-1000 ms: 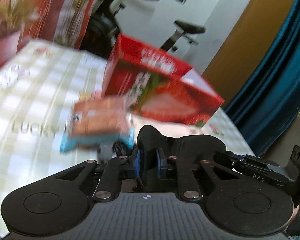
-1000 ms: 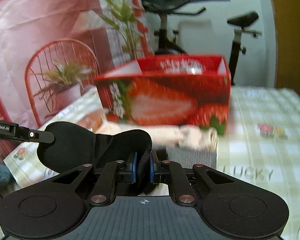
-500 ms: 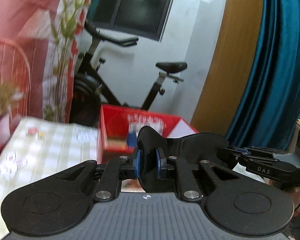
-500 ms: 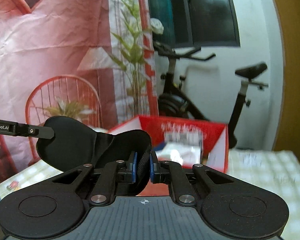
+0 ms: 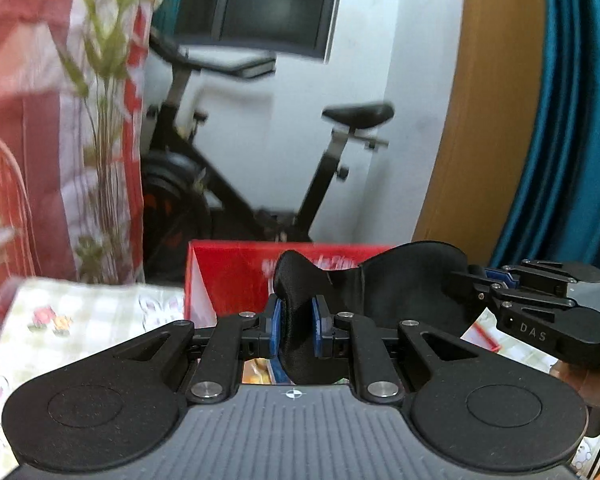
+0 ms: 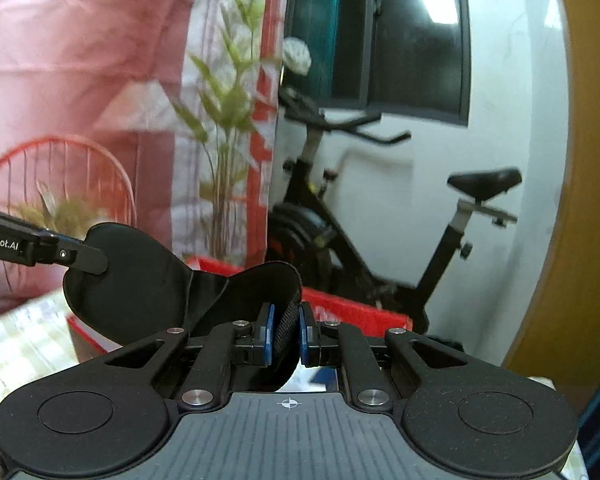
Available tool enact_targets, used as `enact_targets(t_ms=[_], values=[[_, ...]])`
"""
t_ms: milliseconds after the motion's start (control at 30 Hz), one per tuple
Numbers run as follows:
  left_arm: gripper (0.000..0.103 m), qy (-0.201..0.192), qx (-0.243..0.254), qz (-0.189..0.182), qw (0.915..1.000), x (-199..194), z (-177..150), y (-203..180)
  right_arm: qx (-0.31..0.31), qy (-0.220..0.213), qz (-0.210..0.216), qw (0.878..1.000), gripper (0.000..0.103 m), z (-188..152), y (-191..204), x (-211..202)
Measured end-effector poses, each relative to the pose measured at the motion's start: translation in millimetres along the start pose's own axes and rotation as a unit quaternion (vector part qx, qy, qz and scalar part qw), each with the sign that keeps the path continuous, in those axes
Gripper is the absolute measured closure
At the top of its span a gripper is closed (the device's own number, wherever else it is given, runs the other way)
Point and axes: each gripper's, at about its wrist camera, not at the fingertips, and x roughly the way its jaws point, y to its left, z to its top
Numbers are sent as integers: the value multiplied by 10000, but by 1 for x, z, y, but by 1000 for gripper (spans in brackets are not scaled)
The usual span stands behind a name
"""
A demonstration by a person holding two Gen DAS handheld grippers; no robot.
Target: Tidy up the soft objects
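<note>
The left gripper (image 5: 294, 330) was clamped on one end of a black padded eye mask (image 5: 400, 284), its blue pads (image 5: 276, 330) pressing the fabric from both sides. The mask stretched rightward to the right gripper (image 5: 496, 280), whose fingers pinched its other end. From the right wrist camera, the right gripper (image 6: 285, 338) was likewise clenched on the mask (image 6: 140, 280), with the left gripper's fingers (image 6: 80, 258) holding the far lobe at the left edge. The mask hung in the air between the two tools, above a red box (image 5: 236, 276) whose open top lay just beyond and below it. Something colourful showed inside the box, possibly packets, though the view was too blocked to be sure. The box stood on a checked tablecloth (image 5: 80, 320). Behind it were an exercise bike (image 5: 260, 184), a green plant (image 6: 228, 128) and a teal curtain (image 5: 572, 120).
</note>
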Motion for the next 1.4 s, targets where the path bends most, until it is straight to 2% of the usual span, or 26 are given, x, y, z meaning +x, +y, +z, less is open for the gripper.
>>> enact_targets(t_ms=[100, 233, 367, 500, 600, 667, 733, 800, 867, 900, 933, 967, 1067, 1167, 1400], values=[[86, 305, -225, -24, 9993, 20, -7, 9, -112, 335, -43, 9994, 92, -15, -2, 18], [86, 648, -471, 11, 9968, 39, -13, 17, 84, 660, -1, 9978, 92, -32, -6, 32], [86, 939, -339, 27, 9950, 52, -18, 16, 212, 854, 2, 9961, 92, -42, -9, 39], [85, 1052, -204, 10, 9942, 57, -22, 12, 208, 941, -120, 9953, 90, -48, -9, 41], [83, 1089, -107, 12, 9940, 60, -24, 11, 192, 932, -243, 9952, 85, -52, -8, 40], [71, 1091, -15, 84, 9940, 59, -24, 9, 241, 917, -338, 9949, 80, -51, -10, 38], [38, 1090, 59, 242, 9937, 56, -23, 8, 232, 864, -412, 9951, 76, -50, -9, 35], [28, 950, 93, 313, 9949, 52, -20, 7, 211, 808, -489, 9953, 64, -49, -7, 31], [21, 868, 109, 336, 9956, 44, -19, 7, 220, 717, -520, 9958, 48, -48, -5, 25], [14, 849, 115, 369, 9956, 40, -18, 6, 234, 665, -521, 9962, 45, -48, -3, 21], [9, 806, 123, 419, 9958, 35, -18, 5, 259, 593, -518, 9966, 37, -47, -2, 16], [7, 748, 141, 459, 9960, 30, -17, 3, 295, 526, -504, 9969, 26, -46, 0, 11], [2, 606, 233, 505, 9966, 13, -20, -4, 458, 316, -440, 9975, 2, -44, 6, -6], [0, 610, 325, 619, 9957, -4, -26, -10, 607, 85, -367, 9974, 1, -46, 15, -26], [0, 445, 449, 675, 9957, -56, -57, -17, 926, -126, -430, 9947, 0, -60, 42, -64]])
